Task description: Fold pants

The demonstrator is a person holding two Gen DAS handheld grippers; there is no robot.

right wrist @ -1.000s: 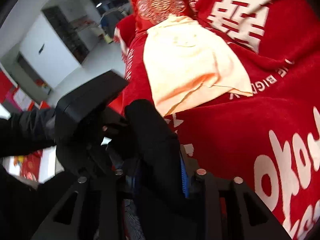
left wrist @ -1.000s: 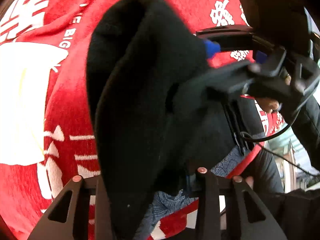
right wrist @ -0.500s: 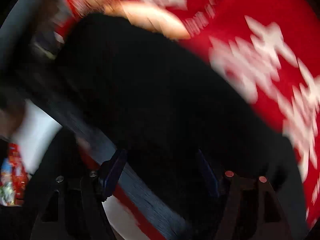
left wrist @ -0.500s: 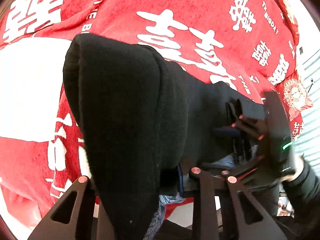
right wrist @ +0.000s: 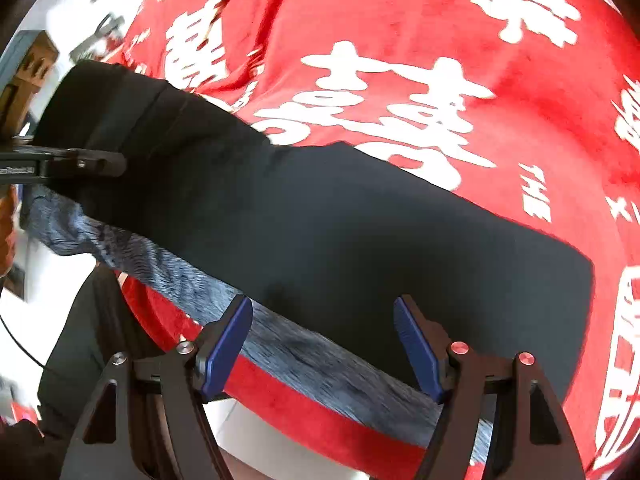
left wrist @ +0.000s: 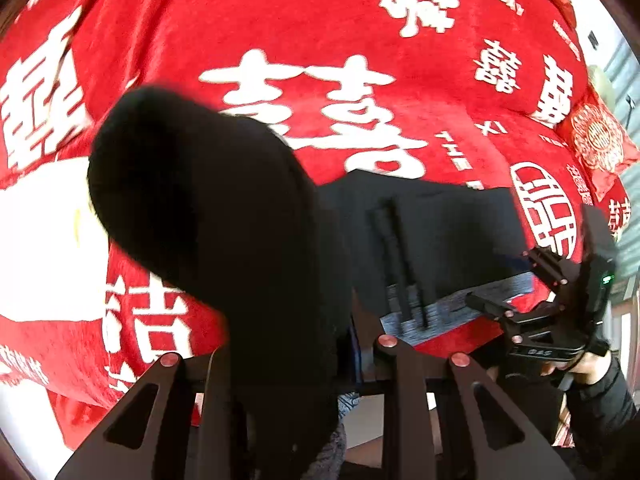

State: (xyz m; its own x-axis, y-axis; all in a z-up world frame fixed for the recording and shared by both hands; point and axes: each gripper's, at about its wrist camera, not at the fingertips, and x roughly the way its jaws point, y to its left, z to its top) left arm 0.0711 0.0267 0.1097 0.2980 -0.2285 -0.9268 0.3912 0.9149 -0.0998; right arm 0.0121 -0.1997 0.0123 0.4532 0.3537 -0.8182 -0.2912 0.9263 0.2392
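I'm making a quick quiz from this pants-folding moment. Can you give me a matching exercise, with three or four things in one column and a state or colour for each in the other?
Things:
1. left tool
2. right tool
3. pants
4. blanket

States or colours:
A. red with white characters
B. open, holding nothing
C. black with a blue-grey lining
D. shut on cloth

Pairs: 1-D, 2-B, 3-C, 4-A

Count of things in view

One pair of black pants [right wrist: 320, 216], one red blanket [right wrist: 400, 40] printed with white characters, one white cloth [left wrist: 36, 240], one red cushion [left wrist: 600, 140], two claws: left [left wrist: 304, 356], right [right wrist: 324, 344].
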